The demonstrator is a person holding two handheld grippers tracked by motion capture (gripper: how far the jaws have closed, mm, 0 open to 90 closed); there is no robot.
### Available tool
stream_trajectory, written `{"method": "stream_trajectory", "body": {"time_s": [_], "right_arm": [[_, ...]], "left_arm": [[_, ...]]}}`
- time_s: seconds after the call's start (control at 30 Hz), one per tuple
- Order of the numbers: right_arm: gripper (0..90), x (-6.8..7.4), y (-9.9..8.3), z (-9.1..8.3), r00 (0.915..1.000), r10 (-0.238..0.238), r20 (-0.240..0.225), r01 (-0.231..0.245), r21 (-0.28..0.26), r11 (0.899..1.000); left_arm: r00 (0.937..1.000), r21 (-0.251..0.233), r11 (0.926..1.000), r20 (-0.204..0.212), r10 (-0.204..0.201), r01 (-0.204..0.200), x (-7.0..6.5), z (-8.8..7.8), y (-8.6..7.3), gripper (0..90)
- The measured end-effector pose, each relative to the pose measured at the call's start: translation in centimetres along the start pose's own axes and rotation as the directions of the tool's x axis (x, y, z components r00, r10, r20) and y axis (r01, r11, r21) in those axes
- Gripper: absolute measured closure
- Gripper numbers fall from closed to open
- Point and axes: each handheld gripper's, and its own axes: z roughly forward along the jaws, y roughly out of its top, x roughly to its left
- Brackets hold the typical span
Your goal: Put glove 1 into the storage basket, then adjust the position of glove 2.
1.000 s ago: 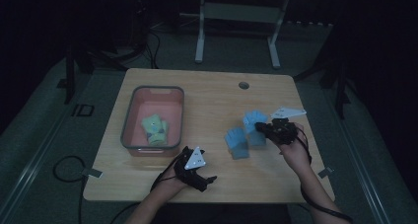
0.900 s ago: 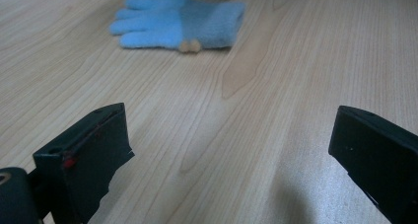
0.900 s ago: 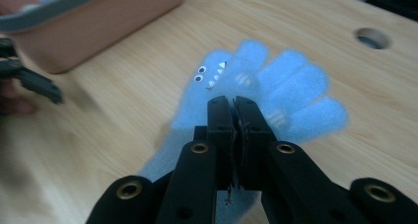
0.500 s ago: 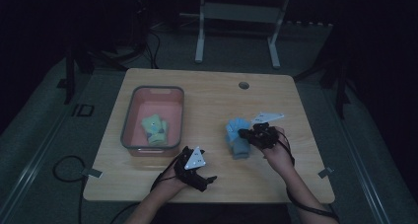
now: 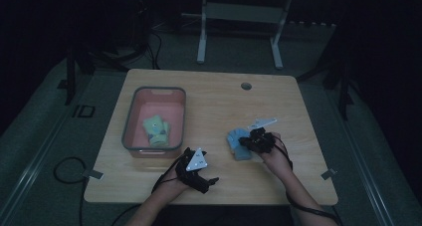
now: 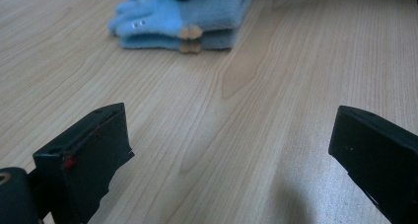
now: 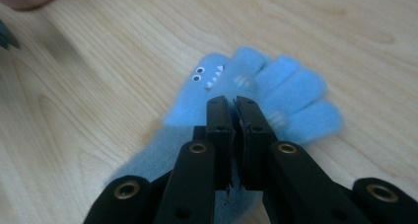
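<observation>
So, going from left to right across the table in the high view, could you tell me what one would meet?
Red bin with the green gloves in it → left gripper → blue gloves → right gripper, jaws together on the blue gloves.

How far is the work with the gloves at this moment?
Done: a green fabric glove pair lies inside the pink plastic bin. In hand: the right gripper is pinched shut on the blue fuzzy glove pair, which lies on the wooden table. The left gripper is open over bare wood. Left, probably: carrying the blue pair to the bin.
</observation>
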Motion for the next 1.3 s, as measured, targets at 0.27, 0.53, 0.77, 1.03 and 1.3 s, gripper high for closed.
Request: {"method": "stream_trajectory", "body": {"time_s": [0.27,0.53,0.77,1.03,1.3], "right_arm": [[77.5,-0.1,-0.3,0.5,0.9998,0.015,-0.008,-0.015,0.015,1.0],[42.7,-0.2,0.1,-1.6,0.9996,0.003,-0.028,-0.005,-0.062,0.998],[13.7,-1.2,-0.5,-2.9,0.996,0.035,-0.082,-0.042,-0.078,0.996],[14.0,-2.6,-2.1,-3.9,0.9974,0.001,-0.071,-0.011,-0.132,0.991],[13.6,-4.0,-2.7,-5.9,0.9993,0.022,-0.03,-0.028,-0.222,0.975]], "left_arm": [[0.9998,-0.001,1.0,-0.019,0.002,-0.002,-0.1,0.0,0.2,1.7],[0.9991,-0.025,0.9997,-0.043,-0.007,0.006,0.1,-0.4,0.3,1.8],[0.9994,0.021,0.9992,-0.007,-0.035,0.035,0.0,-0.3,0.4,1.8],[0.9995,0.066,0.9977,0.027,-0.016,0.015,-0.6,0.3,0.7,1.8],[0.9992,0.049,0.9987,0.039,-0.012,0.01,-0.6,0.6,1.4,3.6]]}}
